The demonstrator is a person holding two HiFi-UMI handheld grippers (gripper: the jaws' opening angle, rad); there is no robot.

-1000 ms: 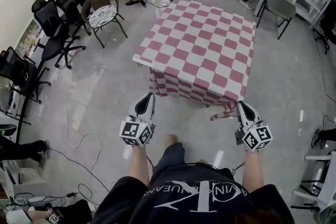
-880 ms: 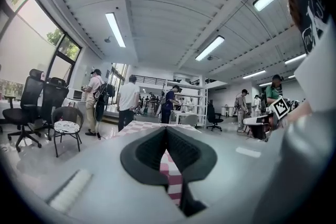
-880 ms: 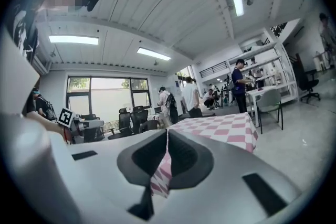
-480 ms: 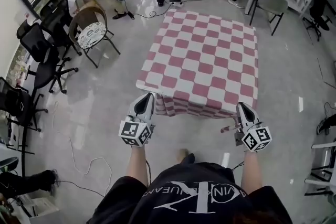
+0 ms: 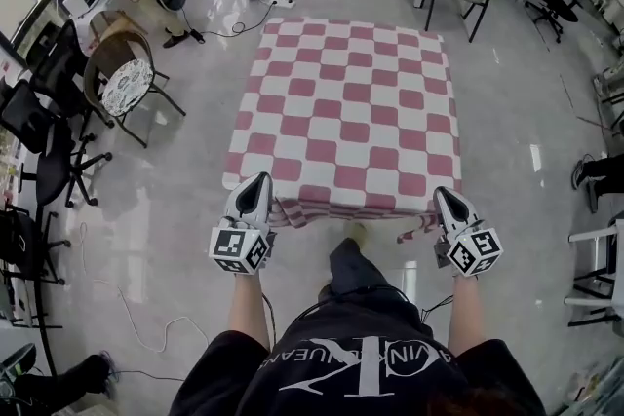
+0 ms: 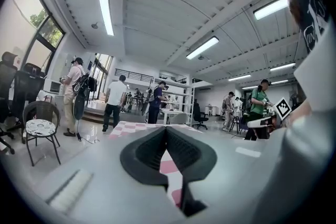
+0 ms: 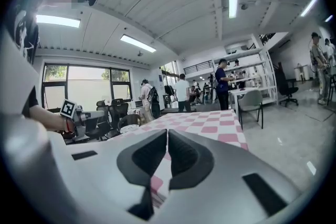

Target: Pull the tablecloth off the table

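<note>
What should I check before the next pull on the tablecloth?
1. Left hand-held gripper shut on the tablecloth corner: ok.
2. Right hand-held gripper shut on the other near corner: ok.
3. Nothing lying on the tablecloth: ok.
4. Tablecloth free of the table: cannot tell, the table is hidden.
5. Chair apart from the tablecloth: ok.
6. Floor behind the person unobstructed: cannot tell, out of view.

Table fully hidden beneath the pink-and-white checked tablecloth [image 5: 351, 112]
</note>
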